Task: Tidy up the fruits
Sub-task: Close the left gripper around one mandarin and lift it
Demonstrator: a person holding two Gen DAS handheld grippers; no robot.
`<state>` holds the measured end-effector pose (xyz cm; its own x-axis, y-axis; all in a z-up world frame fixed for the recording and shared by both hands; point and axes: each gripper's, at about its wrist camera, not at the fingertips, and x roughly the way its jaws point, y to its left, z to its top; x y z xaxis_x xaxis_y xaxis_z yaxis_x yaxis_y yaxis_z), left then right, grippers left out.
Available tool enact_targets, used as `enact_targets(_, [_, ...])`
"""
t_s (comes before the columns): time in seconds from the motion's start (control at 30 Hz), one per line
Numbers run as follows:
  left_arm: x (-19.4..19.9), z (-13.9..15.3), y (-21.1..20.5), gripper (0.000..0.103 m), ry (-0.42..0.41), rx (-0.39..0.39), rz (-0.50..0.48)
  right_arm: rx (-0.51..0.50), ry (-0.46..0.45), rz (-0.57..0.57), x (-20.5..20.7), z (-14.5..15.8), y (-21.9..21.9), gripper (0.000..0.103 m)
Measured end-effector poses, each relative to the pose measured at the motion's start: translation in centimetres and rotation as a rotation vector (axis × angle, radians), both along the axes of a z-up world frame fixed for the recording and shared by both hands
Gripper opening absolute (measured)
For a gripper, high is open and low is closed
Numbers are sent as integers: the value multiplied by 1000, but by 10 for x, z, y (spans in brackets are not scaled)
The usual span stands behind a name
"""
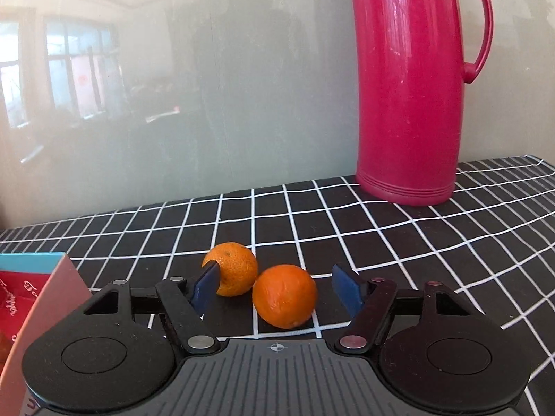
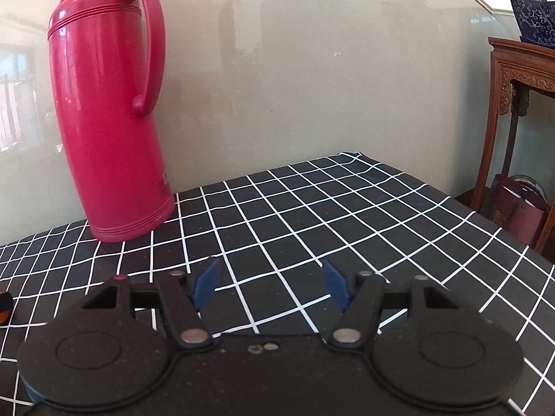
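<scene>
Oranges are what the sorting concerns, and two of them lie on the black checked cloth [image 1: 381,242] in the left wrist view; the nearer orange [image 1: 284,296] sits between the spread blue fingers of the left gripper [image 1: 277,291], while the farther orange [image 1: 232,272] rests just behind and to its left, the two fruits touching or very nearly so, with the left pad [image 1: 206,289] overlapping the farther one's edge. The left gripper stands wide and grips nothing; neither pad appears to press the nearer fruit. A pink-sided box [image 1: 38,312] with a red and blue interior shows at the left edge, and something orange shows at its bottom corner, too cropped to name; it may be the container for the fruit, though that is only a judgement. The right gripper [image 2: 270,286] is likewise wide and empty, hovering over bare cloth, with a sliver of orange [image 2: 4,308] at the far left of its view. A tall red thermos [image 1: 409,86] stands at the back by the wall. The work looks unfinished: both visible fruits lie loose on the cloth, and closing on the nearer one seems the step in hand.
</scene>
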<state>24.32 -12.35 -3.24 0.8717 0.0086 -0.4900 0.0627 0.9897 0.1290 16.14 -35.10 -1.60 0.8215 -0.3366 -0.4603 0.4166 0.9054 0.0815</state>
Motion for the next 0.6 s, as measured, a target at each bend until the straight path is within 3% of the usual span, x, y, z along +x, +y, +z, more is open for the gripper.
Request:
enact_targets(0.07, [2,-1,-1,68,1,13,14,2,-2,1,-1,0,-1,65])
enact_targets(0.1, [1,-1,-2,57,-8,16,18,0,-4,3,-3,0,-2,66])
enact_targets(0.2, [-4,0,-6,41,-26,49,6,1,-11,2,-5,1,-3,69])
enact_targets(0.43, [-9,0,-3,38,-19,35,-6,39,-19,-4,-8,0,-6,70])
enact_targets(0.53, [-13,-1,-8,38,-9,87,-12,40,-21,-1,-8,1,-5,70])
enact_targets(0.6, [-13,-1,-6,39,-6,77,-10,40,-21,1,-7,1,-4,70])
